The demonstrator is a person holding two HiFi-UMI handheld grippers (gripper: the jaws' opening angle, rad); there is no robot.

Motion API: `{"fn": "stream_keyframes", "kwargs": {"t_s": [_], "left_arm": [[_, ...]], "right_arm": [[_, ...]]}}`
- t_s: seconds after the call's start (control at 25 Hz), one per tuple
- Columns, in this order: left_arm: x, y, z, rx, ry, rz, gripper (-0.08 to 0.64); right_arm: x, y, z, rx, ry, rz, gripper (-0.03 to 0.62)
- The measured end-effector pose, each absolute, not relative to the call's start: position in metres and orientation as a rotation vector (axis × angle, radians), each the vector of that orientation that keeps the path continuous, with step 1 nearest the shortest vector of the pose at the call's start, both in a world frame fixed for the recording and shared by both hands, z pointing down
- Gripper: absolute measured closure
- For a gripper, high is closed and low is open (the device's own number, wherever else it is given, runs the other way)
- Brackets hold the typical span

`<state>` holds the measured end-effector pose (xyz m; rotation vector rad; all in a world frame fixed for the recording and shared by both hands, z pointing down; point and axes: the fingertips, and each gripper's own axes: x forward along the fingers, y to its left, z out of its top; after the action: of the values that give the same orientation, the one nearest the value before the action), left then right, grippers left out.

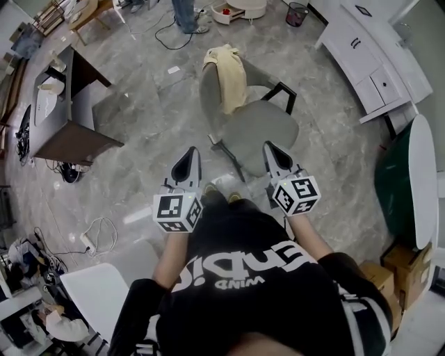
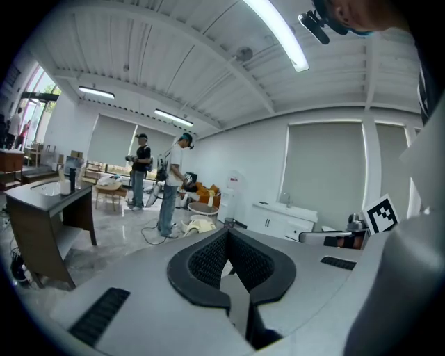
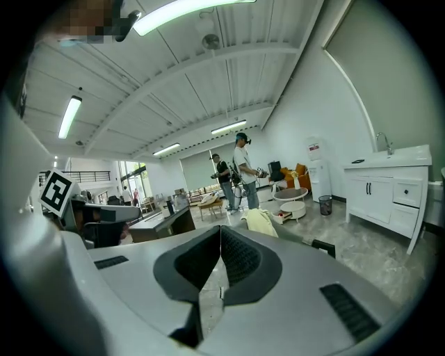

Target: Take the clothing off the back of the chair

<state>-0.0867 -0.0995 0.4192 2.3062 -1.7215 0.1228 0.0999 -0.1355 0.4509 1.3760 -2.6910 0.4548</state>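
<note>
A pale yellow garment (image 1: 226,75) hangs over the backrest of a grey office chair (image 1: 261,125) in the middle of the head view. Both grippers are held side by side short of the chair's seat, pointing at it. My left gripper (image 1: 189,153) is shut and empty, off the chair's near left. My right gripper (image 1: 270,147) is shut and empty too, its tip close to the seat's near edge. In the right gripper view the garment (image 3: 261,222) shows just beyond the closed jaws of the right gripper (image 3: 220,228). In the left gripper view the left gripper (image 2: 226,232) has its jaws together.
A dark desk (image 1: 69,128) stands at the left with cables on the floor near it. White cabinets (image 1: 375,59) line the far right, with a white tabletop (image 1: 421,181) below them. Two people (image 3: 236,170) stand beyond the chair, near a bin (image 1: 297,12).
</note>
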Motion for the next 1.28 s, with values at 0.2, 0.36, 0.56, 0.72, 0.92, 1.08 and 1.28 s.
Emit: {"fn": "stream_keyframes", "kwargs": {"t_s": [0.2, 0.36, 0.56, 0.72, 0.92, 1.08, 1.28], "left_arm": [[-0.106, -0.136, 0.418, 2.298, -1.744, 0.118, 0.545], [-0.117, -0.178, 0.421, 2.311, -1.737, 0.112, 0.545], [-0.125, -0.229, 0.417, 2.341, -1.709, 0.105, 0.545], [-0.134, -0.260, 0.419, 2.333, -1.700, 0.096, 0.545], [-0.139, -0.284, 0.421, 2.336, -1.685, 0.106, 0.545], [-0.144, -0.300, 0.421, 2.339, -1.679, 0.108, 0.545], [-0.147, -0.314, 0.422, 2.338, -1.671, 0.108, 0.545]], "right_arm": [[0.079, -0.171, 0.455, 1.337, -2.699, 0.467, 0.577], [0.067, -0.207, 0.456, 1.340, -2.703, 0.454, 0.577], [0.052, -0.255, 0.447, 1.353, -2.712, 0.427, 0.577], [0.039, -0.286, 0.443, 1.357, -2.726, 0.416, 0.577], [0.027, -0.311, 0.439, 1.366, -2.739, 0.394, 0.577], [0.019, -0.327, 0.441, 1.355, -2.742, 0.414, 0.570], [0.004, -0.342, 0.447, 1.282, -2.763, 0.446, 0.346]]}}
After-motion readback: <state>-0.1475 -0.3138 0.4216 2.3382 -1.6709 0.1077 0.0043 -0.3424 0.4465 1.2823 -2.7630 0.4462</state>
